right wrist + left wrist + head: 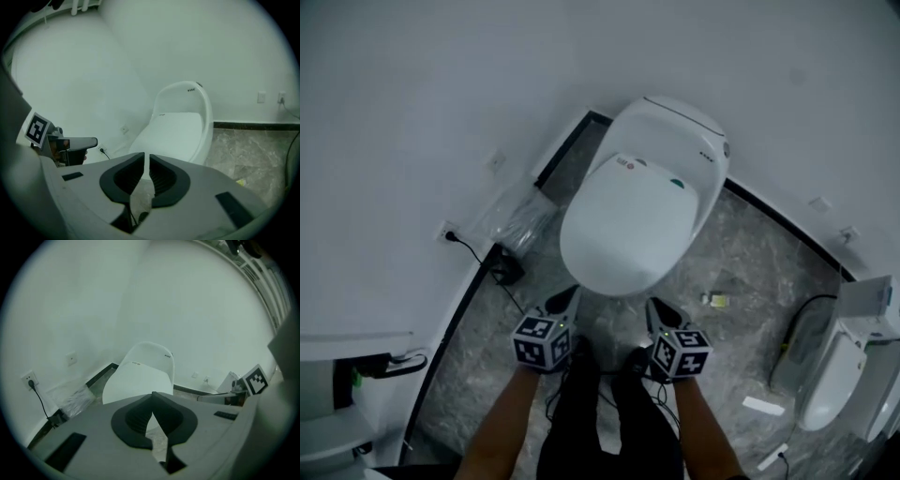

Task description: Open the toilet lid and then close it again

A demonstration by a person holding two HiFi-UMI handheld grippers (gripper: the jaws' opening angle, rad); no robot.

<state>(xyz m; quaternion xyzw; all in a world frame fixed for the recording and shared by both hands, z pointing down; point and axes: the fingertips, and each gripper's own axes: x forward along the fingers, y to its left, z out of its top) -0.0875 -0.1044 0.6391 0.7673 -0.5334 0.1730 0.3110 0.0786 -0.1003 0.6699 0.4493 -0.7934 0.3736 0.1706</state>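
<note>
toilet (pixel 642 216) centre, against wall (pixel 441 94) | left tongs (pixel 565 300), right tongs (pixel 660 313) just before its front edge | socket (pixel 447 232) left | second toilet (pixel 830 380) far right

The light is dim and even, with a cold grey-green cast; shadows are faint and soft-edged. The white toilet lid (pixel 628 230) stands out as the brightest surface. Both gripper views bulge strongly and darken to black at their round edges; detail looks slightly soft.

Two toilets: center toilet (pixel 642 206), lower-right toilet (pixel 830 375). Two claws: left claw (pixel 564 300), right claw (pixel 661 312). One plastic bag (pixel 514 220), left of center. One small yellow scrap (pixel 717 300) on floor (pixel 759 253), right of center.
</note>
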